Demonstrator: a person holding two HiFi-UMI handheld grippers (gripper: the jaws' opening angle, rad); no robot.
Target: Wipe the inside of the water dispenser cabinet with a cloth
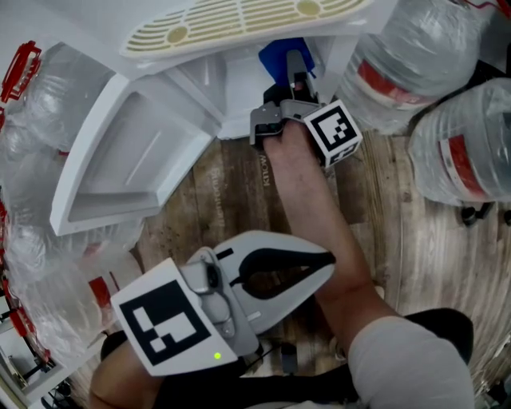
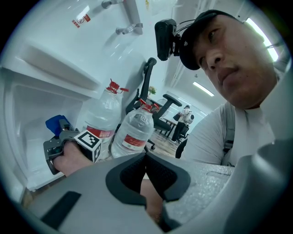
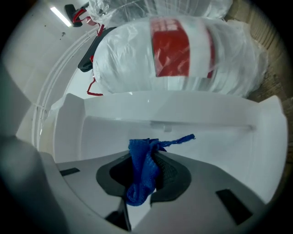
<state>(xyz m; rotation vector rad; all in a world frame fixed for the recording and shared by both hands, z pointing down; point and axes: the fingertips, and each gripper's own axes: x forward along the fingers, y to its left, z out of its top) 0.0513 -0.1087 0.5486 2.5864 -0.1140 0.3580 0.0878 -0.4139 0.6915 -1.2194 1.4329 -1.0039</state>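
Note:
The white water dispenser cabinet (image 1: 231, 88) stands open at the top of the head view, its door (image 1: 128, 152) swung out to the left. My right gripper (image 1: 294, 70) reaches into the opening, shut on a blue cloth (image 1: 279, 54). In the right gripper view the cloth (image 3: 142, 167) is bunched between the jaws of the right gripper (image 3: 146, 157), in front of the cabinet's white inner wall (image 3: 183, 132). My left gripper (image 1: 330, 262) is held low near my body, its tips together on nothing. The left gripper view shows the left gripper (image 2: 145, 156) shut, and far off the right gripper (image 2: 59, 131) with the cloth (image 2: 56, 122).
Large water bottles (image 1: 415, 56) (image 1: 471, 144) stand right of the cabinet on the wooden floor (image 1: 231, 192). More bottles wrapped in plastic (image 1: 32, 112) crowd the left. The dispenser's cream drip grille (image 1: 239, 20) overhangs the opening. An office chair (image 2: 146, 82) stands behind.

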